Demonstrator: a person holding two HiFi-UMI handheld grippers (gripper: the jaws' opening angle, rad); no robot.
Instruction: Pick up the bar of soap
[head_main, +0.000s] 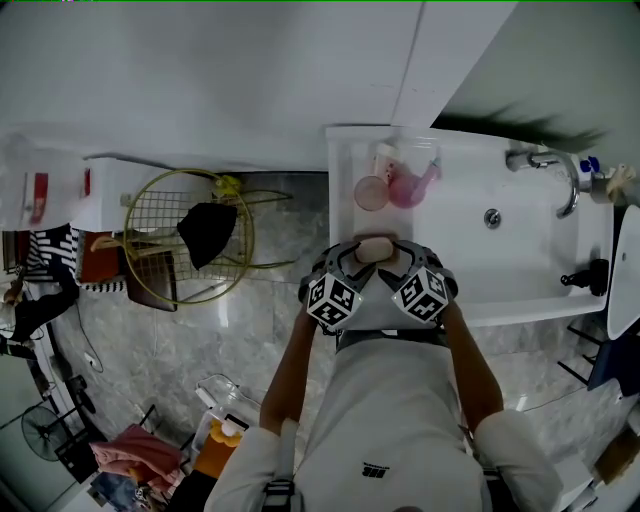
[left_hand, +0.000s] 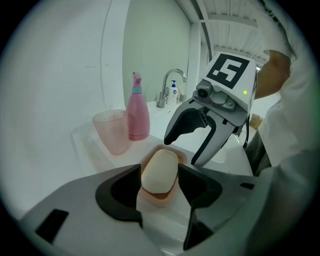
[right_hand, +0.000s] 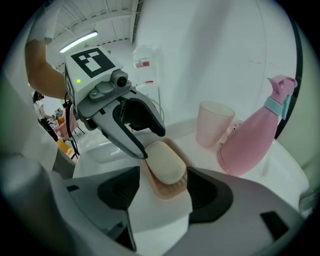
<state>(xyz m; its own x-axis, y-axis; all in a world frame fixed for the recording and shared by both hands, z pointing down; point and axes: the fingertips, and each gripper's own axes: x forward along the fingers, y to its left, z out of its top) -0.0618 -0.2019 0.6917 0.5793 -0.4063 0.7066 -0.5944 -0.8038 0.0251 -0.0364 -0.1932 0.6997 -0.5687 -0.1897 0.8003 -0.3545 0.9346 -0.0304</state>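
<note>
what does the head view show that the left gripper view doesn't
Only the head view: the wire basket on the floor, the sink drain and the person's shirt.
Only the left gripper view: the left gripper with its jaws apart on either side of the soap, the dish plainly under it, and the right gripper seen from the front, open.
Both: the soap, the pink cup, the pink bottle and the tap.
</note>
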